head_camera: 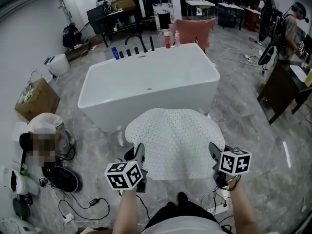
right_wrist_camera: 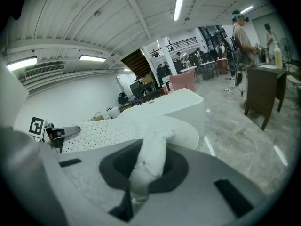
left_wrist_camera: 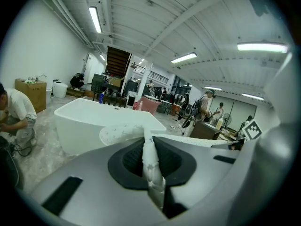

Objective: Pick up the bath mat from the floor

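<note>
Left claw (head_camera: 139, 153) is clenched on the near left corner of the bath mat (head_camera: 175, 141), and the left gripper view shows a thin fold of white, dimpled mat pinched between its jaws. Right claw (head_camera: 215, 154) is clenched the same way on the near right corner, with a thicker bunched roll of mat squeezed between its jaws. The mat is white, rounded and covered in small holes. It stretches out flat between the two claws and away from the person, towards the side of a white bathtub (head_camera: 146, 82). Its near edge is plainly up off the grey marbled floor (head_camera: 253, 130), with a shadow beneath it. From each gripper view the sheet runs across at claw height to the other claw, so most of it appears to be in the air. Whether the far edge, which lies in front of the tub wall, has cleared the floor cannot be told. Judging from this, the grasp is made and the lift is well under way. What seems left is raising the mat until all of it hangs free.
</note>
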`<state>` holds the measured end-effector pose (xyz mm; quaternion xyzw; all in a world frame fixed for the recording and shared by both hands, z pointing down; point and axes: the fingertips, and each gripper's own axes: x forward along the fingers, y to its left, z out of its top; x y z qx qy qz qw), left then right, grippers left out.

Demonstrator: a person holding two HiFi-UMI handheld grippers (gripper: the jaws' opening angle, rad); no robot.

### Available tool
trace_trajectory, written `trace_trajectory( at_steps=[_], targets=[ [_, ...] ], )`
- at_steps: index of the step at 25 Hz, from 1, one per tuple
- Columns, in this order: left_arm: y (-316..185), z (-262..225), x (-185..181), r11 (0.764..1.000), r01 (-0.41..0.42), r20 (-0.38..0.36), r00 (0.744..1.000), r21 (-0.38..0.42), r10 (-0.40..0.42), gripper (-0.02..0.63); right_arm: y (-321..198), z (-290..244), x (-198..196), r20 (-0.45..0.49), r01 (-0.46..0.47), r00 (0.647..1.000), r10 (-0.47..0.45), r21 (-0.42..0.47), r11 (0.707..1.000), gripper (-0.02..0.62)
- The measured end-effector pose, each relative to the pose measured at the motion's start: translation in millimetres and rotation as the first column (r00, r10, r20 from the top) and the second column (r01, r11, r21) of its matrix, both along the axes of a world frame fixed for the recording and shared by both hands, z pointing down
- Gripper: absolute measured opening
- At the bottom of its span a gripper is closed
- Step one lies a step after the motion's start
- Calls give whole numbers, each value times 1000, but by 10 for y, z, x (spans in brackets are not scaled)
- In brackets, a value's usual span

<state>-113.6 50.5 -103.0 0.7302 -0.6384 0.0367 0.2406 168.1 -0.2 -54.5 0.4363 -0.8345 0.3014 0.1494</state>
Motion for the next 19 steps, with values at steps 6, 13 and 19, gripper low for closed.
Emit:
trace_trajectory(
  at_steps=[6, 13, 19],
  targets=[
    [-20, -65, 22, 1000, 4, 5, 1000, 17, -4, 21, 6, -58, 32, 14, -1, 1000, 1, 8, 1000, 23],
    [-1, -91, 49, 1000, 3, 7, 1000, 26, -3, 21, 20, -68, 27, 11, 11, 1000, -11, 18, 1000, 24],
    [-20, -131, 90, 999, 1, 10, 1000, 35, -2, 21, -7, -73, 46, 12, 17, 1000, -17, 20, 1000, 25]
  ],
)
